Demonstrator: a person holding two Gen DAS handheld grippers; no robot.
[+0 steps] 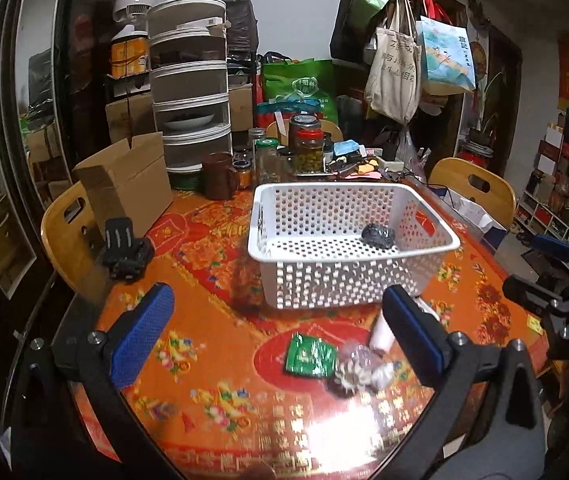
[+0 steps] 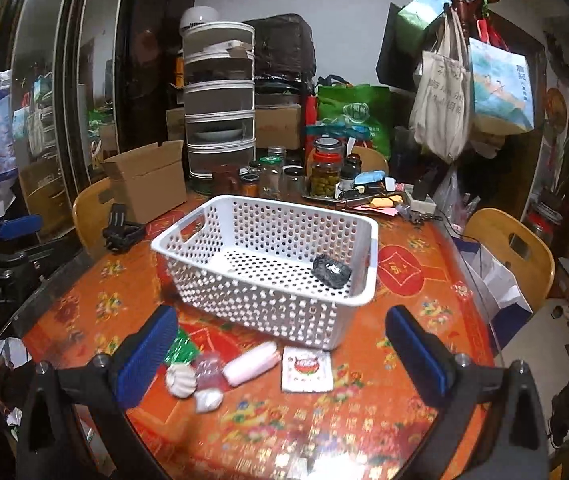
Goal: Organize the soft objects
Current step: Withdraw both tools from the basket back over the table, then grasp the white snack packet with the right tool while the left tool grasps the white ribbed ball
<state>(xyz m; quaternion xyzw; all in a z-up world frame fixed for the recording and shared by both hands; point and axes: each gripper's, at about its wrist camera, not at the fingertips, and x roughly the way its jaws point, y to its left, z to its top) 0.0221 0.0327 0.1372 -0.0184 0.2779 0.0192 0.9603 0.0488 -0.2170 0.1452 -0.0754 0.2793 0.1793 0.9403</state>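
While the left gripper (image 1: 278,336) hangs wide open over the table (image 1: 212,400), a dark lump (image 1: 377,235) sits in the basket (image 1: 324,280). Right view: right gripper (image 2: 280,354) gapes empty; pink roll (image 2: 250,362) and packet (image 2: 307,370) lie before the basket.

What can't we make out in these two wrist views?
- Small pile before the basket, left view: motion blur, and the left gripper finger covers the pink roll.
- Green packet, right view: mostly behind a right gripper finger.
- Dark lump in the basket: too small and dark to identify.
- White sachet print: too small to read.
- Near table edge: cut off by the frame bottom.
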